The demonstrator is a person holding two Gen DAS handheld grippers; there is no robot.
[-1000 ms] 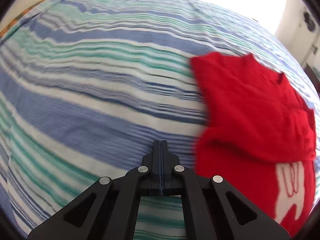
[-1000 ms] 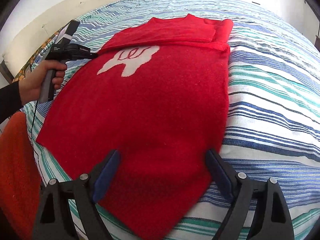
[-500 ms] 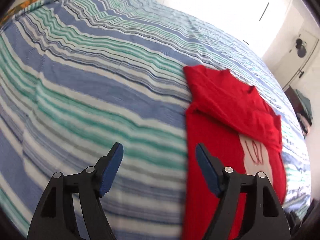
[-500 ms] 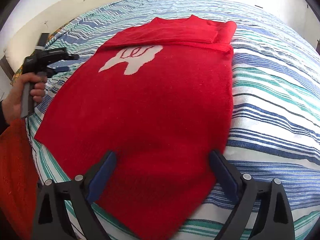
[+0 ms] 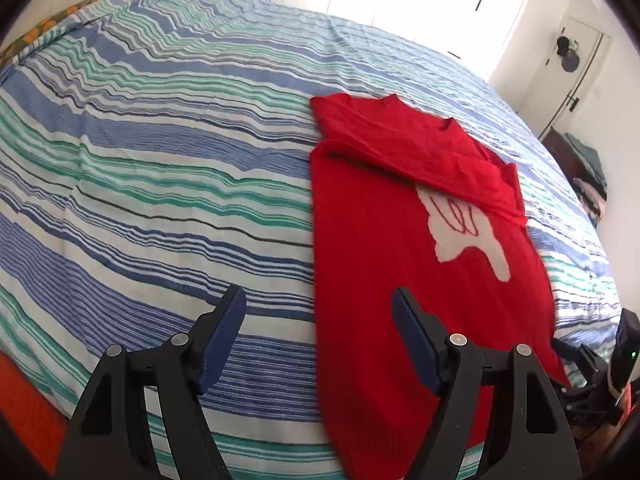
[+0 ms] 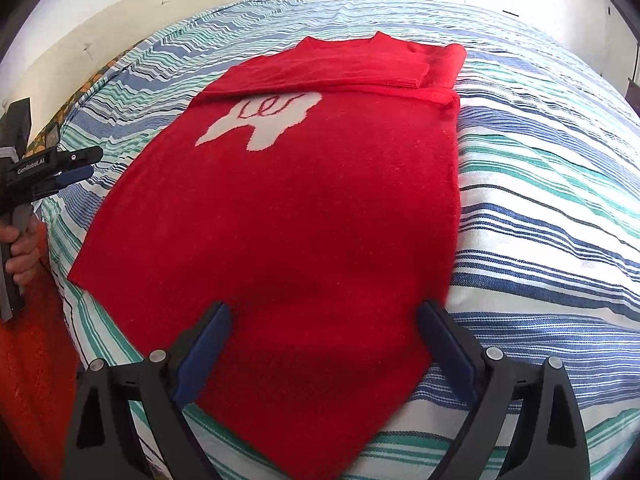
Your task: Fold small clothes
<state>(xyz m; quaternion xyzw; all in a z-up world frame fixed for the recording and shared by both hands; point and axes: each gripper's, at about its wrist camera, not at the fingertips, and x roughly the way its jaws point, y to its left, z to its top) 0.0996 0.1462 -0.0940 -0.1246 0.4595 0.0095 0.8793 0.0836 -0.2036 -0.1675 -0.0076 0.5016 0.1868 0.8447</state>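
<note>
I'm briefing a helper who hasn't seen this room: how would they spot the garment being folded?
Start at the big bed with the blue, green and white striped bedspread. Lying flat on it is a red knitted sweater, its sleeves already folded across the top. It is the only garment on the spread, and a white patch with red squiggles marks its chest.

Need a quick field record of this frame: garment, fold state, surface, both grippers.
garment: red sweater with a white motif
fold state: sleeves folded across the chest, body still full length
surface: striped bedspread
left gripper: open, empty, over the sweater's left edge
right gripper: open, empty, over the hem
other: person's hand holds the left gripper's handle
</note>
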